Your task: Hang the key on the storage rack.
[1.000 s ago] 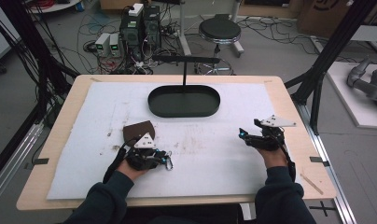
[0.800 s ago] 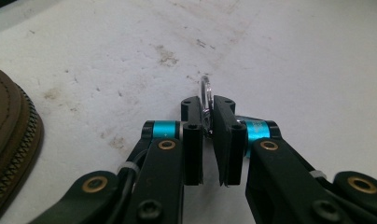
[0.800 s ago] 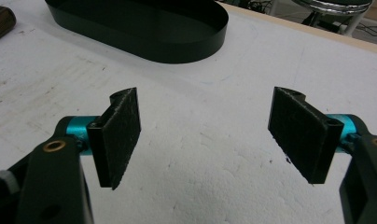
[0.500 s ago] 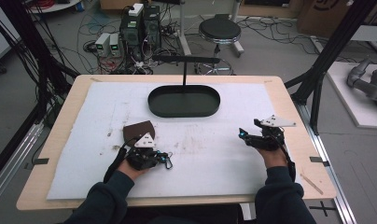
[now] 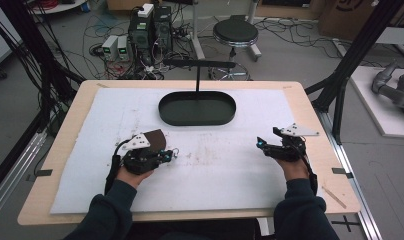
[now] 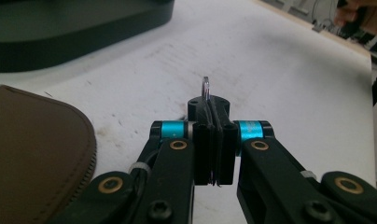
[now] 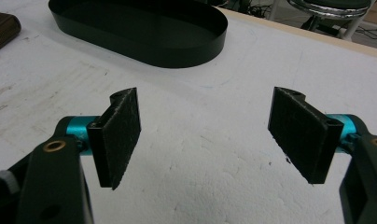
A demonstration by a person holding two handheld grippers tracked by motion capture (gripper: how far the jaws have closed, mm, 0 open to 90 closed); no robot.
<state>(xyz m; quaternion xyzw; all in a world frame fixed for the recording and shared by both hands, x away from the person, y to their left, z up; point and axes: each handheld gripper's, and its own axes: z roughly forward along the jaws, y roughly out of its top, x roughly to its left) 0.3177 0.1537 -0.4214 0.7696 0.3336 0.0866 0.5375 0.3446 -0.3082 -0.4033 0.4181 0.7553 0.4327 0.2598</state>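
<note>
One small thing is in hand so far — your left gripper (image 6: 214, 140) has its jaws pressed together on a thin metal ring (image 6: 205, 87), whose loop pokes up just past the pad tips in the left gripper view. The jaws have just been closing, and the ring is what sits between them. From the high view the same left gripper (image 5: 171, 154) hangs a little above the white mat (image 5: 230, 170), with the ring a faint glint at its tip, so I'd judge the pick as done and the lift as barely begun.

What is left looks like the carry and the set-down. The dark oval tray (image 5: 197, 108) stands well ahead of you toward the far edge of the table (image 5: 65, 145) and holds nothing that I can see; that seems the likely place for the ring, though it is only a guess. The brown leather pouch (image 5: 155, 138) lies on the mat just beside your left gripper, on its far side, with no grip on it.

Your right gripper (image 7: 214, 135) has its pads wide apart with nothing between them — it rests over bare mat at the right, well clear of the ring, the tray (image 7: 130, 32) ahead of it.
</note>
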